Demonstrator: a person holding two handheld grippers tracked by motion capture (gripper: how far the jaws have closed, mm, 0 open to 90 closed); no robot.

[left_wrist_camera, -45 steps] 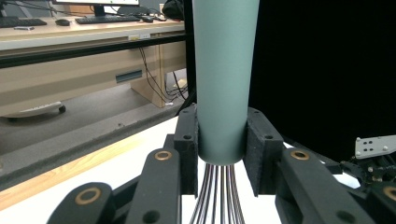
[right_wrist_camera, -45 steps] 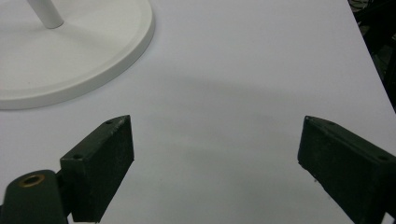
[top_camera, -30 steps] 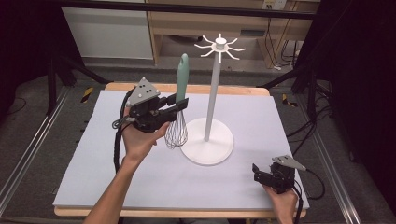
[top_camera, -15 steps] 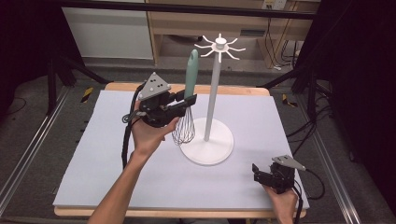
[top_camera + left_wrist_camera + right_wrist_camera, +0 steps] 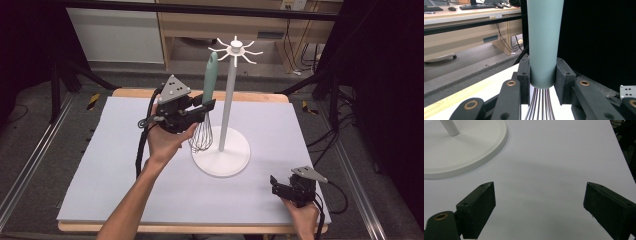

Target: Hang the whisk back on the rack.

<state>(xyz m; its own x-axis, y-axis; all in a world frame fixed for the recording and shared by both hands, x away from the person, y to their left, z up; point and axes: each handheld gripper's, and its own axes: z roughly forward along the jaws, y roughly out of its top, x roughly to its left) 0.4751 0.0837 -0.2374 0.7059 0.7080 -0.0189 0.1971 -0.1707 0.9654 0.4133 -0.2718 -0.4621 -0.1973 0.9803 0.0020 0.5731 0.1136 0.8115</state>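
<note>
A whisk (image 5: 207, 90) with a pale green handle (image 5: 543, 42) and a wire head (image 5: 201, 137) is held upright above the table. My left gripper (image 5: 202, 107) is shut on the lower end of that handle, its jaws pressed against both sides, close to the left of the white hook stand (image 5: 227, 95). The handle's top reaches almost to the stand's spoked hooks (image 5: 235, 49). The wires hang over the stand's round base (image 5: 222, 157). My right gripper (image 5: 280, 187) rests at the table's front right, open with nothing between its jaws (image 5: 539, 205).
A white mat (image 5: 100, 165) covers the wooden table (image 5: 260, 96). Black cables trail from both grippers. The stand's base (image 5: 461, 152) lies ahead and left of the right gripper. A wooden desk (image 5: 175, 30) stands behind the table.
My left gripper has carried the whisk to the right and a little up, closer to the stand's pole. The right gripper has stayed put.
</note>
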